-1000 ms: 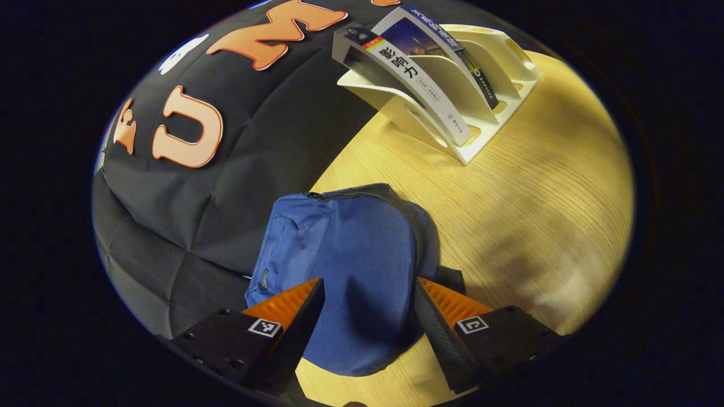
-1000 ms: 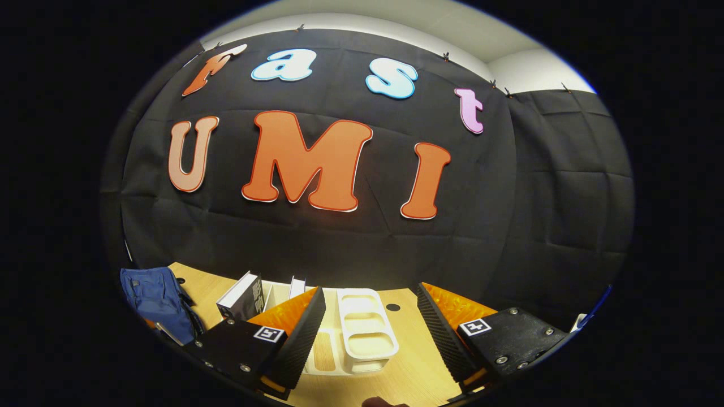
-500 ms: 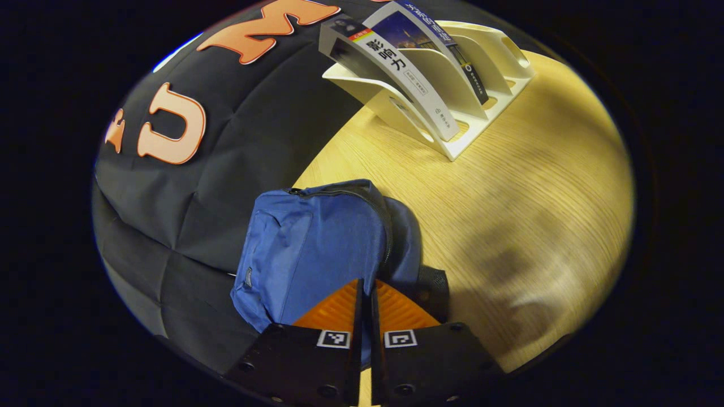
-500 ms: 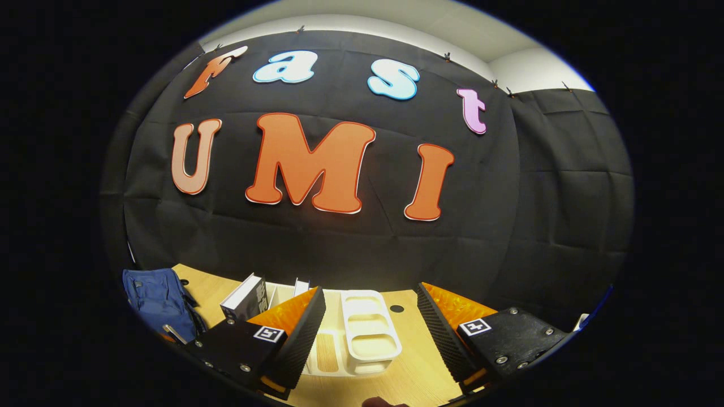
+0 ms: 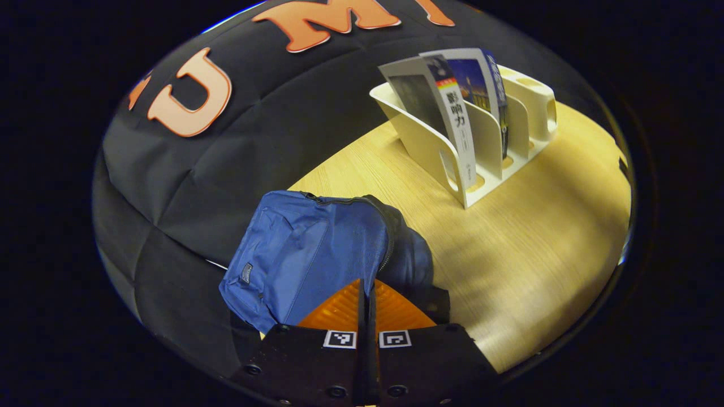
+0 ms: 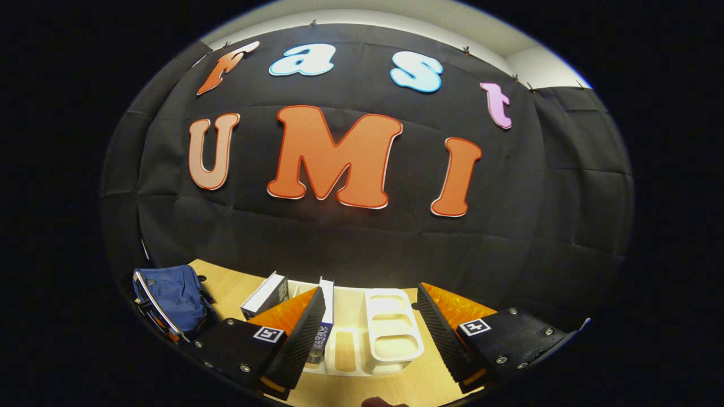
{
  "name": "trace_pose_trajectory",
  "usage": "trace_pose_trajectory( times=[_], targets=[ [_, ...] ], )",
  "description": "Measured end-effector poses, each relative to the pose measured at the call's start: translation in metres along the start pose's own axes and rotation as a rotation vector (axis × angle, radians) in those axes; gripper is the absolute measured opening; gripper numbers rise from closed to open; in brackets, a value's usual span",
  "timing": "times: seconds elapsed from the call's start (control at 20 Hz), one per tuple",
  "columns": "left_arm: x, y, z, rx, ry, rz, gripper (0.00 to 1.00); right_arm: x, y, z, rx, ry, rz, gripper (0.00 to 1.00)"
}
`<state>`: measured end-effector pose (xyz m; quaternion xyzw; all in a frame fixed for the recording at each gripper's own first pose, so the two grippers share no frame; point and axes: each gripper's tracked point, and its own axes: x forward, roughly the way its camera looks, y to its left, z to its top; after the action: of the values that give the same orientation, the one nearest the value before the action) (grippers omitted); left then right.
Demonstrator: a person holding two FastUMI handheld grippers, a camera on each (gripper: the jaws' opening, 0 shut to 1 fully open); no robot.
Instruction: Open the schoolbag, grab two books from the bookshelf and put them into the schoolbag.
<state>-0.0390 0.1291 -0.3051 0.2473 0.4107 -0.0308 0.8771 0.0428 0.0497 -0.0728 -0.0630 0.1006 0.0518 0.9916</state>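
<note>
1. Schoolbag (image 5: 308, 249): blue, it lies on the tabletop (image 5: 526, 249) at the near left corner, against the black cloth wall (image 5: 186, 169). Its zipper (image 5: 387, 237) runs along the top edge and appears closed.
2. Left gripper (image 5: 366, 294): clenched, fingers pressed together at the bag's lower edge beside the zipper line. Whether fabric or a zipper pull is caught between them cannot be told. Judged purpose: to grip or pin the bag for opening.
3. Right gripper (image 6: 370, 325): released, fingers wide apart, empty. It hangs above the tabletop, facing the bookshelf (image 6: 390, 333); judged to be waiting until the bag is open.
4. Books (image 5: 461, 107): two stand tilted in the white bookshelf's slots nearest the bag, spines outward, so their upper ends are free to grasp.
5. Open room: bare tabletop lies between bag and bookshelf. The wall crowds the bag's left side, so the clearer path in is from the right.
</note>
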Motion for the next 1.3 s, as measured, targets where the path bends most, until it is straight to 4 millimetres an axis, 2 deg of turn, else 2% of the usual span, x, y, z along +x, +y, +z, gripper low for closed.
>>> trace_pose_trajectory(
  times=[0.15,0.35,0.55,0.8,0.95,1.05,1.3],
  targets=[
    [-0.008,0.019,0.015,-0.086,-0.006,-0.046,0.0,0.01,0.03,-0.009,0.031,0.091,0.087,0.97],
    [-0.013,0.031,0.027,-0.138,-0.012,-0.07,0.01,0.031,0.057,-0.001,0.018,0.134,0.123,0.96],
    [-0.025,0.053,0.041,-0.186,-0.035,-0.089,0.01,0.048,0.09,0.001,0.002,0.203,0.179,0.97],
    [-0.037,0.095,0.061,-0.267,-0.086,-0.152,0.0,0.069,0.126,-0.019,0.006,0.354,0.237,0.97],
    [-0.04,0.119,0.069,-0.235,-0.101,-0.168,0.0,0.072,0.132,-0.026,0.005,0.414,0.226,0.97],
    [-0.042,0.128,0.077,-0.183,-0.102,-0.183,0.01,0.076,0.137,-0.032,-0.004,0.457,0.224,0.97],
    [-0.044,0.163,0.104,-0.113,-0.123,-0.156,0.0,0.084,0.153,-0.057,-0.021,0.587,0.234,0.97]
  ],
)
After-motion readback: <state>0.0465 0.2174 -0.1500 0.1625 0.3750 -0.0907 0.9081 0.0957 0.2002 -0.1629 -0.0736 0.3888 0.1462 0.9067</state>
